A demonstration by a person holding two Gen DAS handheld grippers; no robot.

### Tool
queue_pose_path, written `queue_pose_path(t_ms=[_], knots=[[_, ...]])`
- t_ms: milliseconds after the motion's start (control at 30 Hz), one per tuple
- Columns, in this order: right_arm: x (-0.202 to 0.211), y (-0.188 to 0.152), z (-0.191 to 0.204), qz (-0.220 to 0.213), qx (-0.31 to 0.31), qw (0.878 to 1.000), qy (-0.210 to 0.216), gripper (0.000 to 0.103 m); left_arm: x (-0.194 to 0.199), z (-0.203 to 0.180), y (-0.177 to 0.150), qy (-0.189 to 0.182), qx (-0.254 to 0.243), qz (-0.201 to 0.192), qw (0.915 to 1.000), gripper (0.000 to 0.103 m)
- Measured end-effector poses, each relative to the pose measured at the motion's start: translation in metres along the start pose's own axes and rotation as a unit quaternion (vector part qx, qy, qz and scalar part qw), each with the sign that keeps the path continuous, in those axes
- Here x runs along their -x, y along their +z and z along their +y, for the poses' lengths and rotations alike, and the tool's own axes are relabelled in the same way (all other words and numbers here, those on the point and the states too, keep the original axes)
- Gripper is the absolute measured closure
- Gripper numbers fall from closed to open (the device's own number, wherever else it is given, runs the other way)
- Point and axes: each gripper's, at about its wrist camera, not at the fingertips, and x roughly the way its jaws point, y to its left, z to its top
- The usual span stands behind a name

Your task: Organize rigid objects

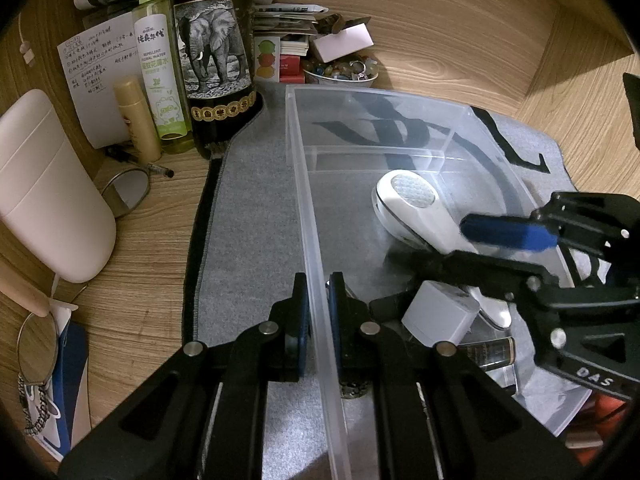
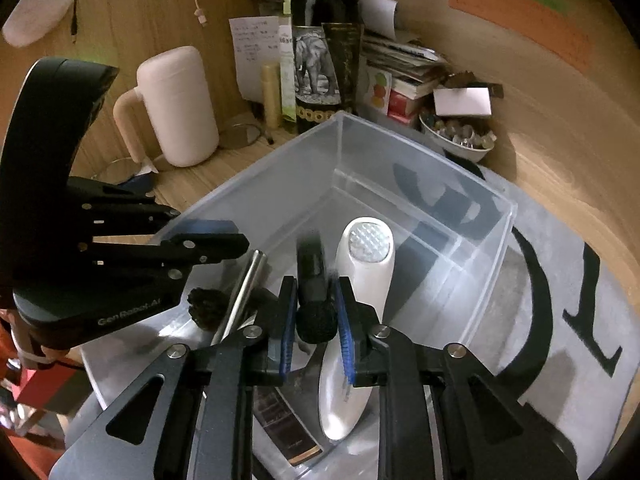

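Black fingers with blue pads on the left hand-held gripper (image 1: 319, 320) sat closest to the lens, squeezed shut on the left wall of the clear plastic storage box (image 1: 310, 216). One pad was outside the wall and one inside. That grip looked meant to keep the box from sliding on the grey felt mat (image 1: 248, 216) while things went in.

From the right wrist view, the right hand-held gripper (image 2: 316, 312) was closed on a black stick-shaped thing with a round fuzzy end (image 2: 314, 276). Its long side ran straight ahead, away from the lens, and the fuzzy end pointed back between the pads. It hung over the inside of the box, so it was probably being put down there.

A white handheld device with a bumpy oval head (image 2: 366, 256) lay on the box floor, just beside the black thing. Its head pointed toward the far clear divider, and its long side ran the same way.

A shiny metal rod (image 2: 240, 296), a dark lumpy thing (image 2: 206, 308) and a small grey block (image 1: 438, 314) lay in the near end of the box.

A dark bottle with an elephant label (image 1: 214, 60) and a pale pink mug (image 1: 48, 184) stood at the far left of the wooden surface (image 1: 148, 264), outside the box.
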Motion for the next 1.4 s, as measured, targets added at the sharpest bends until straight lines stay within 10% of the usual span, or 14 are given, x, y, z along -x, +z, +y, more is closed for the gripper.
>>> queue_pose_path(t_ms=[567,1133,1400], knots=[[0.053,-0.012,-0.017,-0.075,-0.036,0.996,-0.044,0.042,0.015,-0.005,0.003,0.022,-0.021,-0.025,0.9992,0.090],[0.128,-0.048,-0.030,-0.170,-0.091,0.973,-0.126,0.004,0.112,-0.060,-0.013,0.049,-0.071,-0.213,0.9732,0.008],[0.177,-0.075,-0.017,-0.226,-0.102,0.955,-0.163,0.000,0.140,-0.094,-0.033,0.018,-0.074,-0.268,0.9605,0.001]])
